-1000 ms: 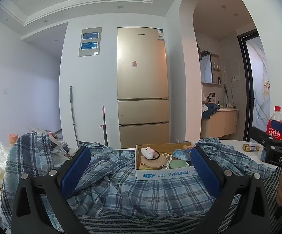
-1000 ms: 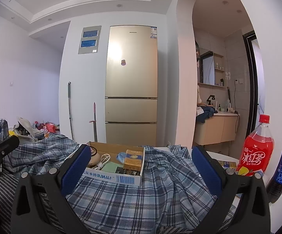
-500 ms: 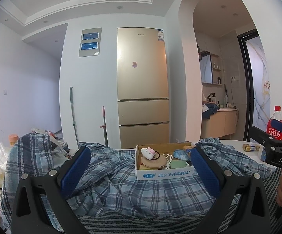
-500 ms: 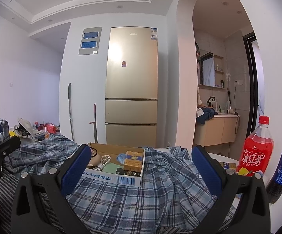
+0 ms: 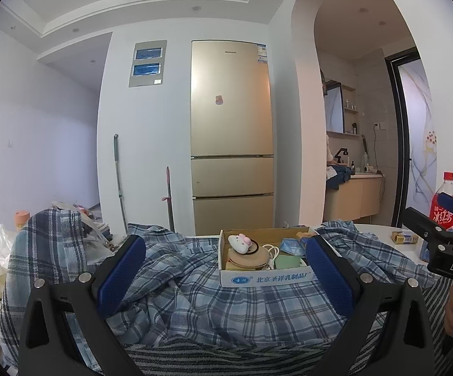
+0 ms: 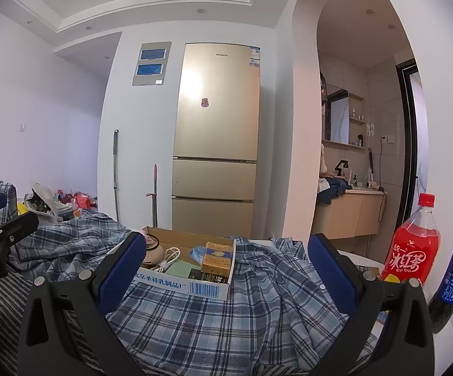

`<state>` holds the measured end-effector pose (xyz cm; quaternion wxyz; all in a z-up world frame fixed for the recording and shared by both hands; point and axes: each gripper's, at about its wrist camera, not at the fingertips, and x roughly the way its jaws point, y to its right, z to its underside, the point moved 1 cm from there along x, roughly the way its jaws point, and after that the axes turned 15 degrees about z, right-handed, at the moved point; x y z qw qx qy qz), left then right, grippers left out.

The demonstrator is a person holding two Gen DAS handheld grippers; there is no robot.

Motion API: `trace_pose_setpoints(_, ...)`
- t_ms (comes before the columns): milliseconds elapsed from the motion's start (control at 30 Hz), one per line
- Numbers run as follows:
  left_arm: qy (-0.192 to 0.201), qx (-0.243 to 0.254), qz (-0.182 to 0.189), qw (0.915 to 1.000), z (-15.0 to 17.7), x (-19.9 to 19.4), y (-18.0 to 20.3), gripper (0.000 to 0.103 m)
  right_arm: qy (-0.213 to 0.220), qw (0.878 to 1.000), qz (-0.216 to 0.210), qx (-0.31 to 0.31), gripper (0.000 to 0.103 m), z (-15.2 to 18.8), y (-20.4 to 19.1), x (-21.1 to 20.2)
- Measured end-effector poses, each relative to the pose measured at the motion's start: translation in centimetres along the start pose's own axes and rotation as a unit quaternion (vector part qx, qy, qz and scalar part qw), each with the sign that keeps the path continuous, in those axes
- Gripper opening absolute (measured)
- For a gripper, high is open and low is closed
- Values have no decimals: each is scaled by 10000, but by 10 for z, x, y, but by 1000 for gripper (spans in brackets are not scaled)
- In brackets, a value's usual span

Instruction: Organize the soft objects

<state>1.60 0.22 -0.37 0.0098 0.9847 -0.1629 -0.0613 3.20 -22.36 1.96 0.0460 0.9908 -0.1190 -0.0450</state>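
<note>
Behind our table a tall gold refrigerator (image 5: 231,138) is standing at twelve o'clock. We are holding both grippers, left (image 5: 226,277) and right (image 6: 228,277), spread wide and empty above the rumpled blue plaid shirt (image 6: 213,313) (a white cardboard box (image 5: 265,277) is sitting on it).

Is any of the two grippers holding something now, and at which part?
Nothing is held. The left gripper and right gripper are both open above the plaid shirt, gripping none of it.
</note>
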Motion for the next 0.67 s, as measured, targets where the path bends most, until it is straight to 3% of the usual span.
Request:
trace_pose_setpoints(400, 87, -74, -62, 9999, 0, -4, -3, 103, -3, 10000, 37, 38, 103, 0, 4, -2)
trace_pose_setpoints(667, 180, 148, -72, 9997, -2, -9, 7, 103, 107, 9999, 112, -36, 103, 0, 2, -4)
